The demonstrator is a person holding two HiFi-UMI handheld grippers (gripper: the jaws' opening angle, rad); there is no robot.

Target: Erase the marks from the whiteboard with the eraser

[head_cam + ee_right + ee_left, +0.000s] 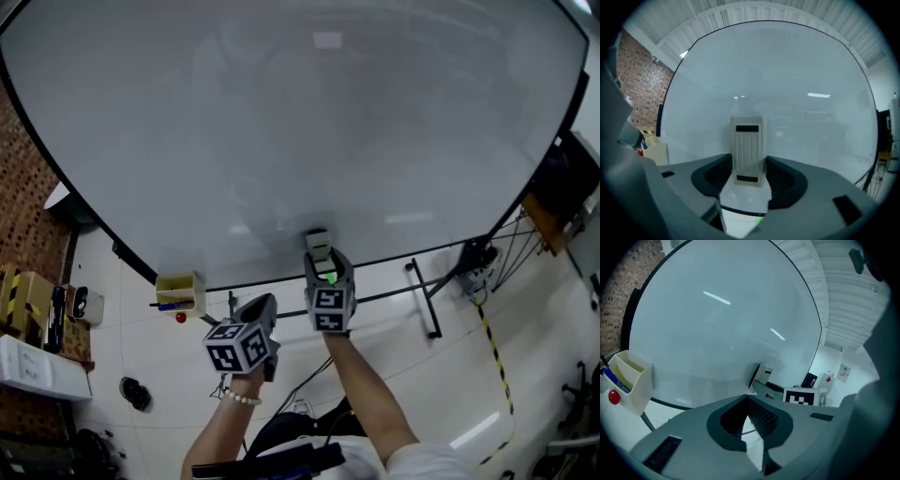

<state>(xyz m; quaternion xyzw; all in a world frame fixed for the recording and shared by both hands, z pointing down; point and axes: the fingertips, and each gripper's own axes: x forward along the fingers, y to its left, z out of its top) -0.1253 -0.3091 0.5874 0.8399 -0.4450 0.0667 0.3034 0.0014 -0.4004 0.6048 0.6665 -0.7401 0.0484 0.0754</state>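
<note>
Grey plastic jaws of the left gripper [746, 401] sit pressed together on nothing, held low beside the right gripper [749, 164], which clamps the ribbed cream eraser [749, 143] by its long sides. The eraser looks light with a stiff back, so this side grip near its middle should hold. It sits at the lower edge of the whiteboard [281, 122], where no marks can be made out.

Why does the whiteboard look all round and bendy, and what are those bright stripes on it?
Head view: the wide lens bends the whiteboard so its edges curve. Left gripper view: the bright stripes look like lamps reflected in the board. Right gripper view: same bulge, fainter glare above the eraser.
</note>
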